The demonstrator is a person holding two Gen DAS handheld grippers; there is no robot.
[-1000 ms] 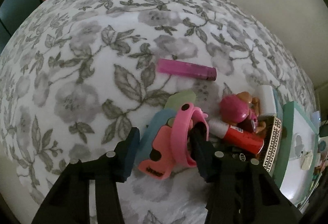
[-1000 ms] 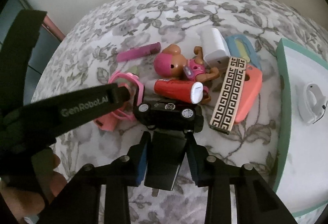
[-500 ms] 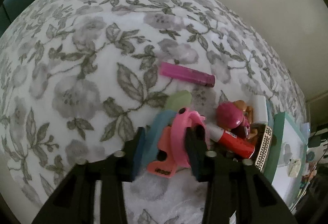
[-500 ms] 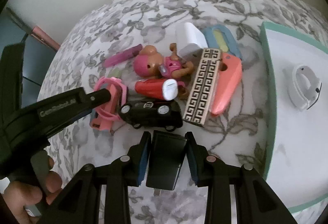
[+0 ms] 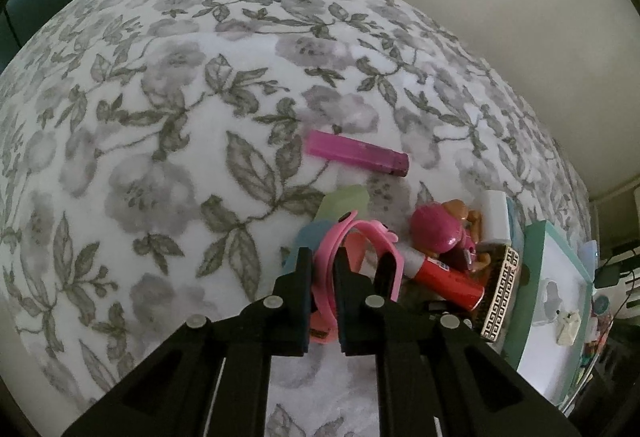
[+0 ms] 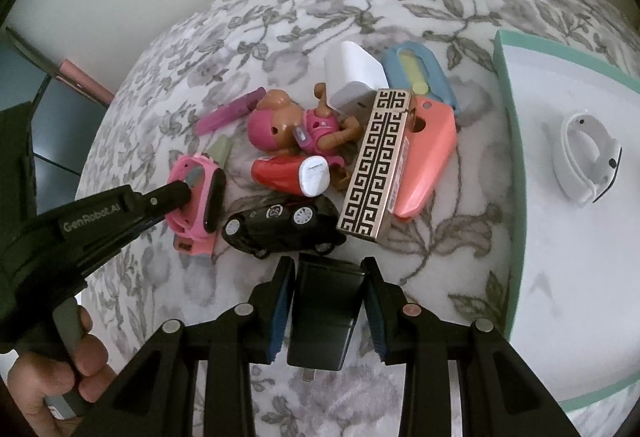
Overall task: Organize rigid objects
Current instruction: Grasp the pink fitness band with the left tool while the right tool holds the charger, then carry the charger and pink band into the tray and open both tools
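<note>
My left gripper [image 5: 322,269] is shut on the strap of a pink toy watch [image 5: 352,237], which also shows in the right wrist view [image 6: 200,193], at the left end of a pile on the floral cloth. My right gripper [image 6: 328,301] is shut on a black plug adapter [image 6: 324,313], held above the cloth in front of a black toy car [image 6: 280,225]. The pile also holds a pink-helmeted toy figure [image 6: 296,125], a red tube [image 6: 288,173] and a black-and-gold patterned box [image 6: 376,165].
A teal-rimmed white tray [image 6: 508,109] at the right holds a white watch [image 6: 584,157]. A purple lighter [image 5: 356,153], a coral case [image 6: 428,153], a blue case [image 6: 416,73] and a white block [image 6: 352,73] lie around the pile. The wall is behind.
My left gripper has closed from open onto the pink watch's strap. My right gripper, still holding the black adapter, has drawn back and up from the pile.
</note>
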